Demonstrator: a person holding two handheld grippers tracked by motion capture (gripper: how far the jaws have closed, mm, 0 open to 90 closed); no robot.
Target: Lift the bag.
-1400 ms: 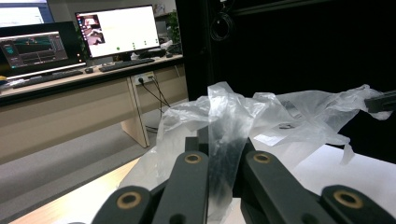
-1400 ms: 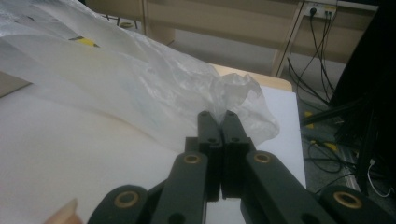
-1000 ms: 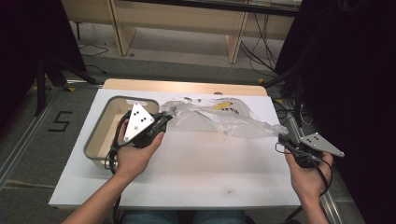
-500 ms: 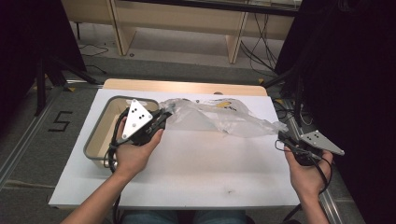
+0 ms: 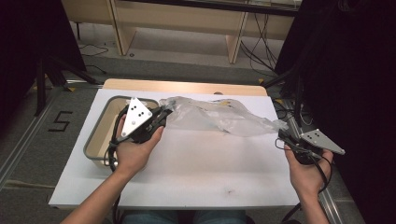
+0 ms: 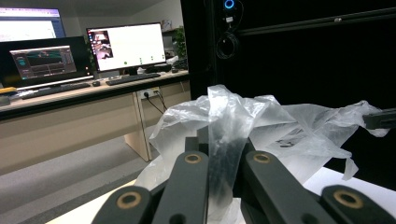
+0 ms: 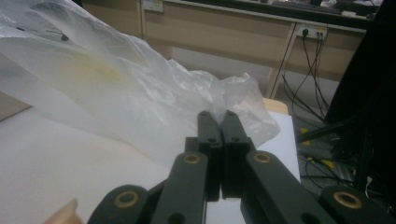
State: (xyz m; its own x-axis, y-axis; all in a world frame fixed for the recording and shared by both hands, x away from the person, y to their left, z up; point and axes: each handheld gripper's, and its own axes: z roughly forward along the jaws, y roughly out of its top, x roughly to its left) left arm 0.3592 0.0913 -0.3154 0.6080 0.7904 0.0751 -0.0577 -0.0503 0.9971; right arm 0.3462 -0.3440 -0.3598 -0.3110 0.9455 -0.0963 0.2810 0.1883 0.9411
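The left gripper (image 5: 161,116) pinches the crumpled clear plastic bag (image 5: 219,116) at its nine o'clock end; the right gripper (image 5: 286,135) pinches its three o'clock corner. It is stretched above the white tabletop (image 5: 210,168), apparently gripped but not yet moved to the grey-rimmed tray (image 5: 100,128).

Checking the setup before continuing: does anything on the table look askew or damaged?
Nothing damaged. The clear plastic bag lies crumpled, stretched between the left tongs and right tongs, each shut on an end.
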